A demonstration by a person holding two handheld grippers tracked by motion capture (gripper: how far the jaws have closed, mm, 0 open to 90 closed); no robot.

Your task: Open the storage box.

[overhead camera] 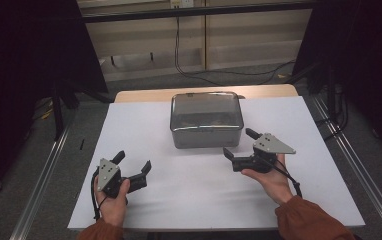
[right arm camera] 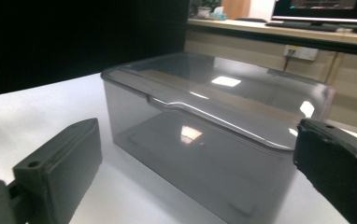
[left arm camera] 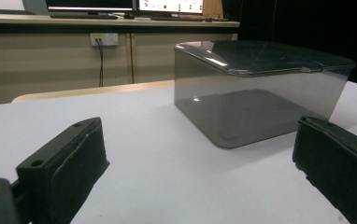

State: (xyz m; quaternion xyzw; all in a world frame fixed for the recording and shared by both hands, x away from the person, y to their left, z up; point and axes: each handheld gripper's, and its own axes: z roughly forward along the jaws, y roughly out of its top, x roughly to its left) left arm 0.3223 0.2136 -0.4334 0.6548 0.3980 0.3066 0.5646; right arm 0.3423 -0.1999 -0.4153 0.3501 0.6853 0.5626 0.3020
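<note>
— Ahead of both sets of fingers, from the high view, we see the smoky lidded box (overhead camera: 207,120) on the white table (overhead camera: 304,190), lid down. Our left gripper (overhead camera: 133,163) sits well back from it with jaws spread wide and nothing between them; our right gripper (overhead camera: 239,143) is near the box's front right corner, also spread wide and empty.

— So we judge we're at the approach, nothing gripped yet?

— Yes. From the left gripper view, the box (left arm camera: 260,93) lies beyond the fingertips and toward the right finger (left arm camera: 340,168), with bare table between the two fingers.

— And the right gripper view?

— There the box (right arm camera: 204,140) is close, spanning the gap between the fingers, and we can make out the raised lip of the lid (right arm camera: 176,102) on the near edge, which the high view doesn't resolve. The high view alone gives both hands together.

— Next, we think, one gripper steadies the box's wall while the other catches that lip.
</note>
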